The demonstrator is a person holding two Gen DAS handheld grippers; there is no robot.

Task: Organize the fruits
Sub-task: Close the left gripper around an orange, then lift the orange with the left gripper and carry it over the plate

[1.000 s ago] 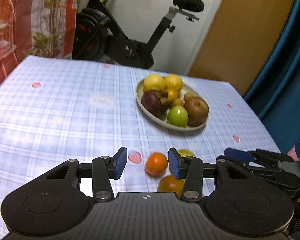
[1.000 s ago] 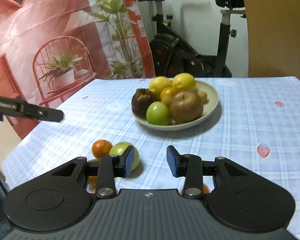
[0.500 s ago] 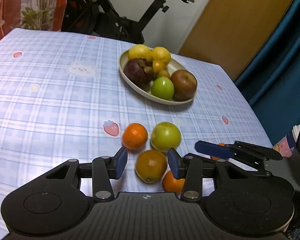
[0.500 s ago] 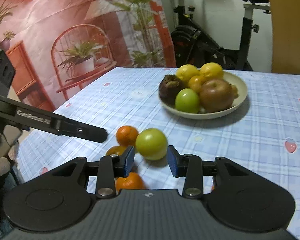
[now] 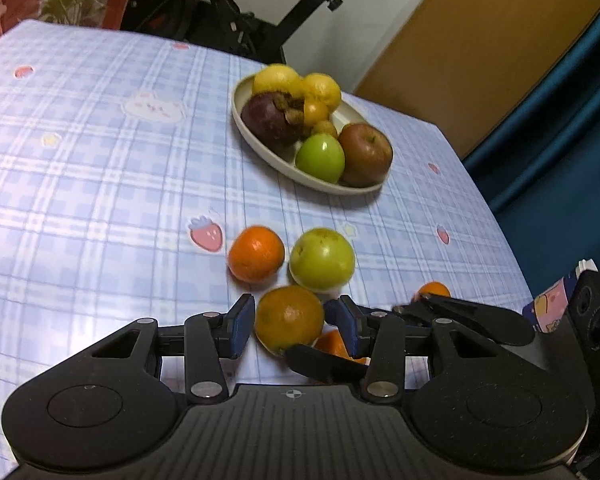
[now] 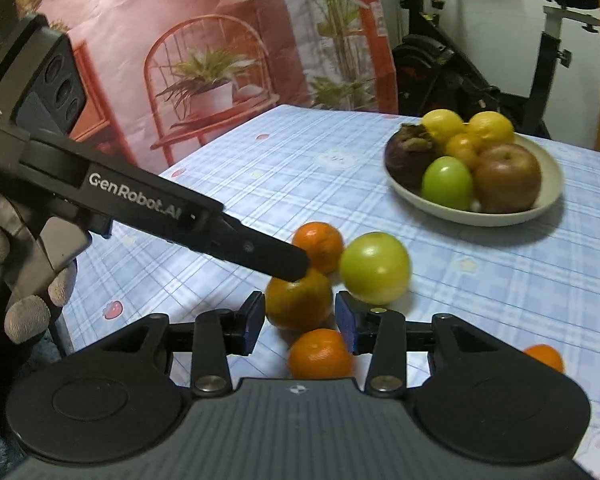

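Left gripper (image 5: 288,326) straddles dull, greenish orange (image 5: 289,318).

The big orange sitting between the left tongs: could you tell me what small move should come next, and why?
Probably close the left tongs on the big orange. It already sits between the blue pads, which seem not to press it yet. It lies loose on the tablecloth, while the plate behind holds the other fruit.

Both wrist views close, angled down across table (image 5: 100,168); sharing loose oranges (image 5: 289,317) and plate (image 6: 548,200).
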